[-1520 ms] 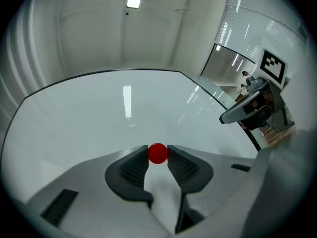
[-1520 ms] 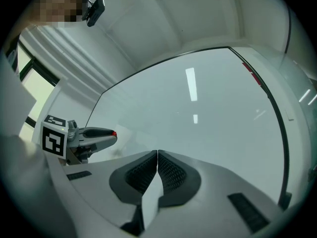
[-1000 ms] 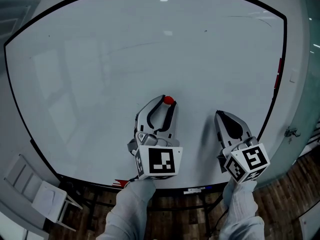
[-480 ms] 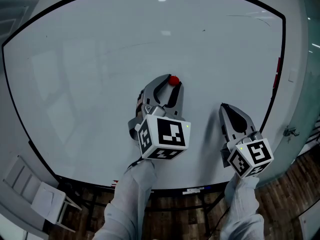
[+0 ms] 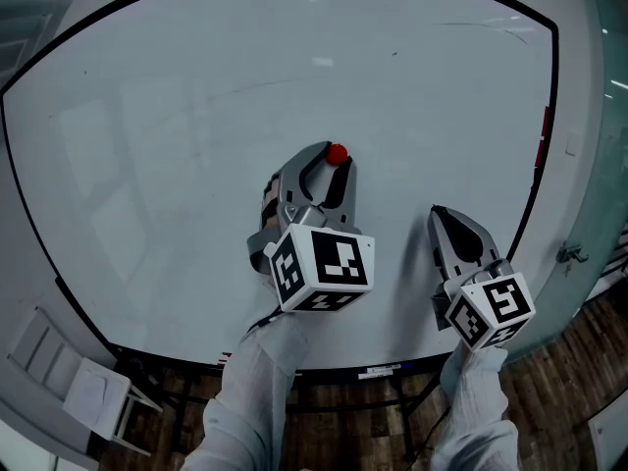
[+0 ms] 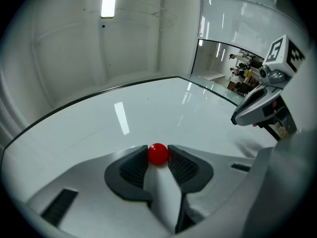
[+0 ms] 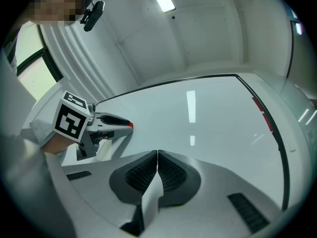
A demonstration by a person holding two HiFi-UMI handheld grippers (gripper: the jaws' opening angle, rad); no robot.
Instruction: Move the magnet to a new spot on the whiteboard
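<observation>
Seen from the head view, the left gripper [image 5: 330,161] holds the red magnet [image 5: 337,152] near the whiteboard's [image 5: 177,116] middle. Left gripper view: both pads pinch it (a small ball). Right gripper view: the right gripper [image 7: 157,155] has its jaws pressed together, empty.

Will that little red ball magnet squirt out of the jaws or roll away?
The small round red magnet looks smooth, so it might slip from the left gripper's ribbed jaws, which pinch just its sides. It looks hard, so probably won't squash. Released against the white whiteboard, it would likely stick, not roll.
</observation>
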